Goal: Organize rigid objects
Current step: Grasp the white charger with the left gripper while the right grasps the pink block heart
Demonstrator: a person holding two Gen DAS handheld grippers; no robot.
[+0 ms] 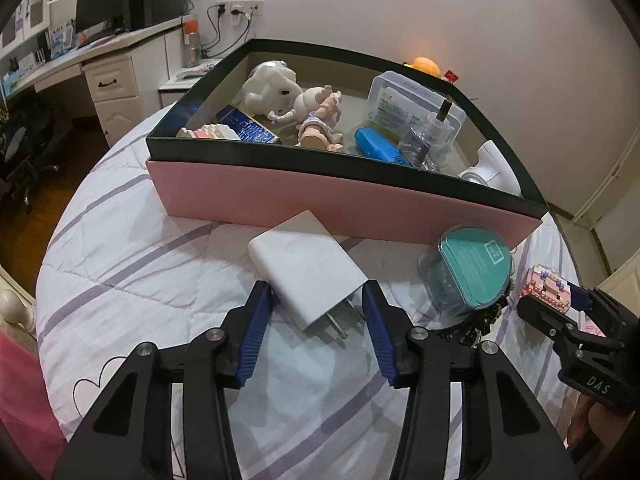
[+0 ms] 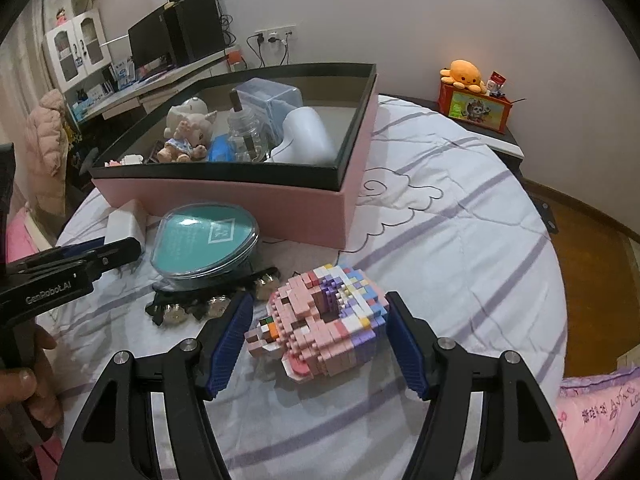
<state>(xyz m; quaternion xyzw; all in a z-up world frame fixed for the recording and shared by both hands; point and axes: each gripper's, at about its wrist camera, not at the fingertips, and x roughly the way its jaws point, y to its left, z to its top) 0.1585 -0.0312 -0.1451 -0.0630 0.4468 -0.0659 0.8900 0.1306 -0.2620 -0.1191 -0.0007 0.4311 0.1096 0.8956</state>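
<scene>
A white plug charger (image 1: 308,268) lies on the striped quilt in front of the pink box (image 1: 280,196). My left gripper (image 1: 316,286) is shut on its near end, both blue pads against its sides, the prongs pointing toward me. In the right wrist view a pink and purple block figure (image 2: 320,328) lies on the quilt. My right gripper (image 2: 319,300) is shut on it, one pad on each side. The left wrist view also shows that right gripper (image 1: 566,300) around the block figure (image 1: 546,286) at the far right.
A teal-lidded clear container (image 2: 204,240) and a black item with clear beads (image 2: 200,300) lie between the two grippers. The dark-rimmed pink box (image 2: 240,200) holds a doll (image 1: 320,116), a white plush, a blue case, a clear bottle and more. A desk stands left, a nightstand (image 2: 508,136) right.
</scene>
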